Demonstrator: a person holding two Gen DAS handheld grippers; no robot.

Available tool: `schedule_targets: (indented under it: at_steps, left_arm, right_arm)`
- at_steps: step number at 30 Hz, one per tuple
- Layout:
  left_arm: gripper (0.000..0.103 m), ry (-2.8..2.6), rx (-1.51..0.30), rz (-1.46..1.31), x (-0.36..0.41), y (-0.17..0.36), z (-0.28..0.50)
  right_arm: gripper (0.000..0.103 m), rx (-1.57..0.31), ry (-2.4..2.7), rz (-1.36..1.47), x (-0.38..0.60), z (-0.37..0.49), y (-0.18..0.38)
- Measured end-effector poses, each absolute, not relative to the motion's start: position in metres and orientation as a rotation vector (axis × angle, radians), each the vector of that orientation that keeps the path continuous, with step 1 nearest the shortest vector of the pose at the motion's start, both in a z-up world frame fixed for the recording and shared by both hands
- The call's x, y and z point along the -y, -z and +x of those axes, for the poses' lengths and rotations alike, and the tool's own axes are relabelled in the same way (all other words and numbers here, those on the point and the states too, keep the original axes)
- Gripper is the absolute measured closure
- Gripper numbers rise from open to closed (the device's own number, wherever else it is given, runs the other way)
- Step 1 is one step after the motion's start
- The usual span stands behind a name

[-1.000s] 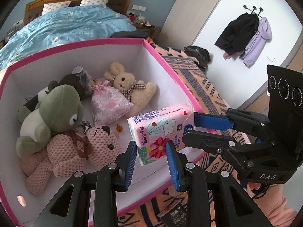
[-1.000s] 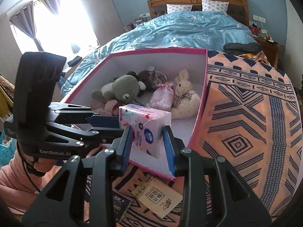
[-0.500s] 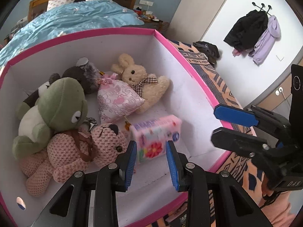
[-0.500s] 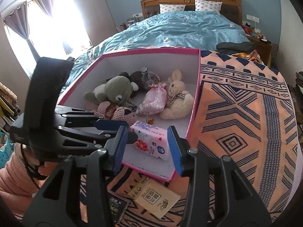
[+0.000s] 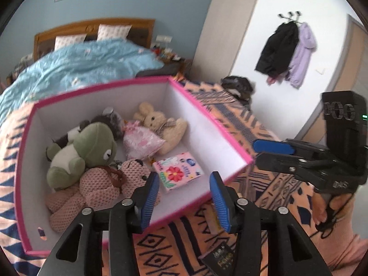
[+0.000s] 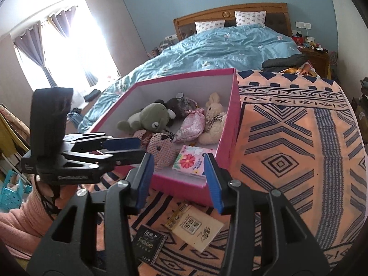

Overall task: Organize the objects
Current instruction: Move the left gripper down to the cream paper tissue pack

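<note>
I have both grippers, left (image 5: 184,197) and right (image 6: 178,179), spread wide and empty, the tissue pack (image 5: 177,174) lying flat in the pink box (image 5: 207,117) beside the plush toys, so next I judge the packets (image 6: 195,228) on the rug need picking up

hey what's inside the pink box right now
Inside the pink box: green frog plush, pink knitted bear, cream bunny, pink pouch, dark plush and tissue pack. Anything beneath the toys is hidden.
</note>
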State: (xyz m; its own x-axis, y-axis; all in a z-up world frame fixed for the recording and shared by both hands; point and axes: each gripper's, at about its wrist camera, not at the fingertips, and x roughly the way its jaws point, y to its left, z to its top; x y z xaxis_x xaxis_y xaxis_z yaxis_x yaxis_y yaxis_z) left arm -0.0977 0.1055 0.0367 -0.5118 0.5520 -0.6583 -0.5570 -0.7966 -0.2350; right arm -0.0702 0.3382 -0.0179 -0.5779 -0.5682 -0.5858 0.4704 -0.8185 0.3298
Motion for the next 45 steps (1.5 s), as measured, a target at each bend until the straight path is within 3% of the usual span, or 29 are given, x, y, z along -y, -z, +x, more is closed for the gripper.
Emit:
schedule_targets:
  at_steps: [20,40,45]
  left_arm:
    - [0.05,-2.231,-0.12,-0.997,-0.137,0.002,-0.029]
    - [0.05,-2.179,-0.121,-1.209,-0.155,0.047,-0.052]
    - [0.056,-2.148,-0.113,-1.248,-0.161,0.054,-0.06]
  right_arm:
    - [0.051,0.359,2.327,1.059,-0.367,-0.021,0.083]
    - [0.051,0.446,2.323,1.166,-0.375,-0.024,0.114]
    - [0.051,0.466,2.315,1.183,-0.377,-0.029,0.119]
